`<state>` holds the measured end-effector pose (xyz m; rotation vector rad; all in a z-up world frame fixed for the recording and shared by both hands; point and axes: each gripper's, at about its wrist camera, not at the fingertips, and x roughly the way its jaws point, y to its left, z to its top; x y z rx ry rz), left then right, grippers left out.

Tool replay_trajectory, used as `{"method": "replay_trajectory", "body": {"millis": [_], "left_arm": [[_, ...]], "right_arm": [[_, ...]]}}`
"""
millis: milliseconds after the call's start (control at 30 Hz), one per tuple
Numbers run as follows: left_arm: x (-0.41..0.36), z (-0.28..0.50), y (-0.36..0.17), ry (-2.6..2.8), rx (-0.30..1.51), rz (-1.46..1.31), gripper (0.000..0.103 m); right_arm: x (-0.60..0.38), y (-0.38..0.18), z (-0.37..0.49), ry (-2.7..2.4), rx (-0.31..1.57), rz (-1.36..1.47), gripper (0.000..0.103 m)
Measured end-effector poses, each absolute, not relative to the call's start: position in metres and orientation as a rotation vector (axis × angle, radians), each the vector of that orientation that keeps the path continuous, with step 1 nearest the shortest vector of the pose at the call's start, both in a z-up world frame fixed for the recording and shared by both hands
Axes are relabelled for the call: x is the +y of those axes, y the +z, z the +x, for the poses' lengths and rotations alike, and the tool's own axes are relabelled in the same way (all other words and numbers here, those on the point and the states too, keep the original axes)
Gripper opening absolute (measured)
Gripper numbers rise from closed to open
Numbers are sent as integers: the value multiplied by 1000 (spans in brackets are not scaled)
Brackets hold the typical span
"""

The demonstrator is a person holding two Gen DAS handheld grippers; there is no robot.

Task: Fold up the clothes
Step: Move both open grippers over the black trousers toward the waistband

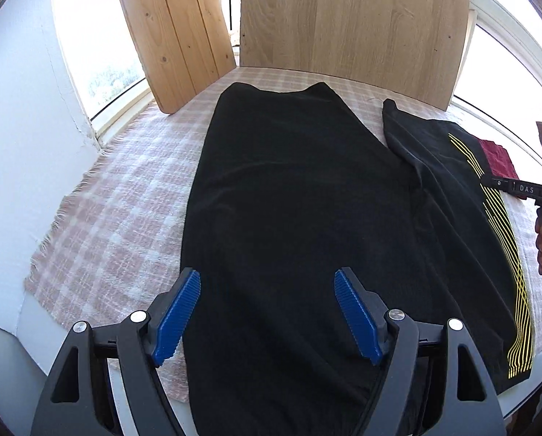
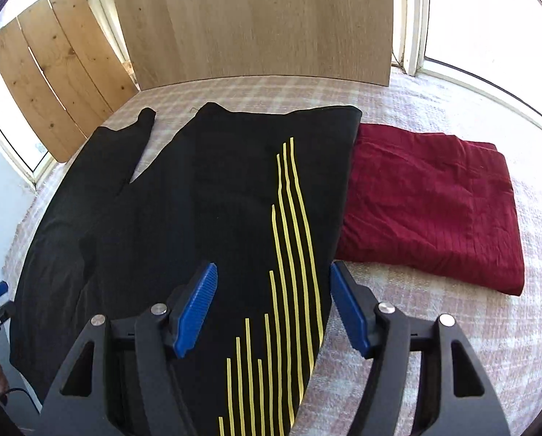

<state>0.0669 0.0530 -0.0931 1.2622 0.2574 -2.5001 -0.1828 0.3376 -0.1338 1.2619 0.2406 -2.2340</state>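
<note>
Black trousers [image 2: 183, 196]; gripper marked "DAS" [image 1: 525, 189].

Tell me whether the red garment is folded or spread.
Folded: the red garment lies as a compact rectangle with layered edges, beside the black trousers.

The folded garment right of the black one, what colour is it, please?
Dark red, clearest in right wrist view.

Black garment's [image 1: 289, 218] near hem, cut off below.
</note>
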Motion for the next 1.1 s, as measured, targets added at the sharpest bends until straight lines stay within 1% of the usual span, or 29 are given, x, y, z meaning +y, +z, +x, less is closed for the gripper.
{"method": "replay_trajectory", "body": {"millis": [67, 100, 133, 233, 333, 400, 500, 600, 633, 800, 1000, 1100], "left_arm": [[40, 65, -78, -2498, 226, 1215, 75], [34, 63, -71, -2502, 204, 1189, 75], [28, 58, -66, -2504, 169, 1163, 75], [11, 38, -53, -2532, 66, 1083, 75], [-5, 6, -49, -2588, -41, 1016, 75], [-18, -21, -49, -2626, -77, 984, 75], [-37, -62, -56, -2681, -79, 1000, 75], [-43, -86, -60, -2735, -143, 1002, 75], [-45, -89, -60, -2752, -146, 1002, 75], [-54, -83, -62, -2746, -148, 988, 75], [-66, -74, -63, -2736, -150, 969, 75], [-69, -49, -56, -2715, -125, 945, 75]], "right_arm": [[336, -146, -188, -2223, 257, 1315, 63], [337, -143, -188, -2243, 253, 1301, 63], [337, -139, -187, -2260, 250, 1320, 63], [340, -112, -161, -2313, 221, 1257, 63], [332, -91, -115, -2342, 258, 1197, 63], [321, -86, -75, -2339, 261, 1203, 63], [290, -88, -11, -2312, 266, 1227, 63], [249, -97, 48, -2262, 288, 1228, 63], [234, -100, 65, -2245, 298, 1213, 63], [174, -112, 107, -2276, 524, 1198, 63], [157, -105, 118, -2306, 592, 1172, 63], [163, -104, 125, -2310, 594, 1169, 63]]}}
